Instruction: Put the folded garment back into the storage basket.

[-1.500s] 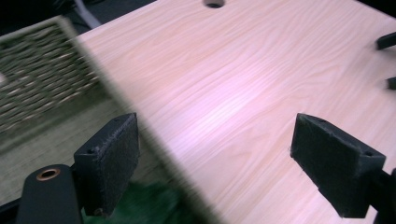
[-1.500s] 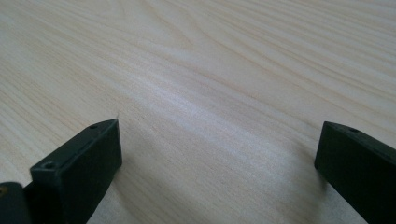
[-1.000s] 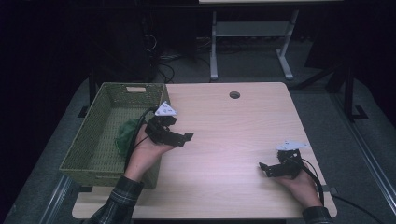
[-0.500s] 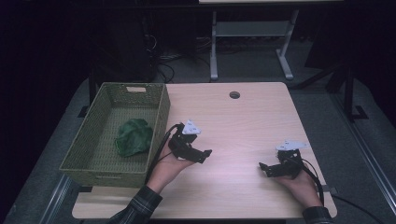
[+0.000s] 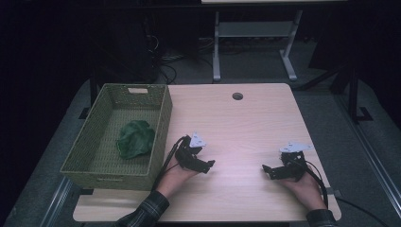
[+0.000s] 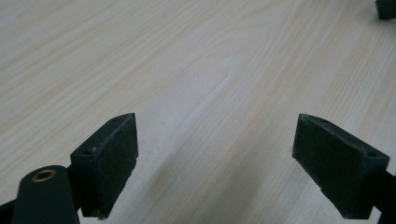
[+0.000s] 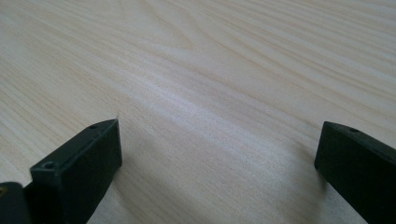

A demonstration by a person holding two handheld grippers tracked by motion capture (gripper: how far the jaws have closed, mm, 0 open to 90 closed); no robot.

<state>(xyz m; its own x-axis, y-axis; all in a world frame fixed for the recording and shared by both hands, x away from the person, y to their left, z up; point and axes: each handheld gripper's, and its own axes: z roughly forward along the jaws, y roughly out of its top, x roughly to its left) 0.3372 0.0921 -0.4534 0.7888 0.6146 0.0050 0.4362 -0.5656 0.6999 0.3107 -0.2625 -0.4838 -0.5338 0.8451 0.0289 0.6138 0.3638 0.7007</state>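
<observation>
The crumpled green cloth [image 5: 135, 138] lies inside the woven green basket [image 5: 161, 124] at the frame's left, released. The left gripper [image 5: 204, 164] has drawn back from the basket to the wooden table [image 5: 246, 123] at lower centre, jaws wide and empty. The right gripper [image 5: 268, 170], lower right, is likewise wide apart. Placing looks finished.

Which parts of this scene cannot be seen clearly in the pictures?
- Green cloth in the basket: high view, too small and dim to tell its kind.
- Basket floor near the front wall: high view, hidden by that wall.
- Left gripper and right gripper: gripper views, bodies cut off by the bottom edge.
</observation>
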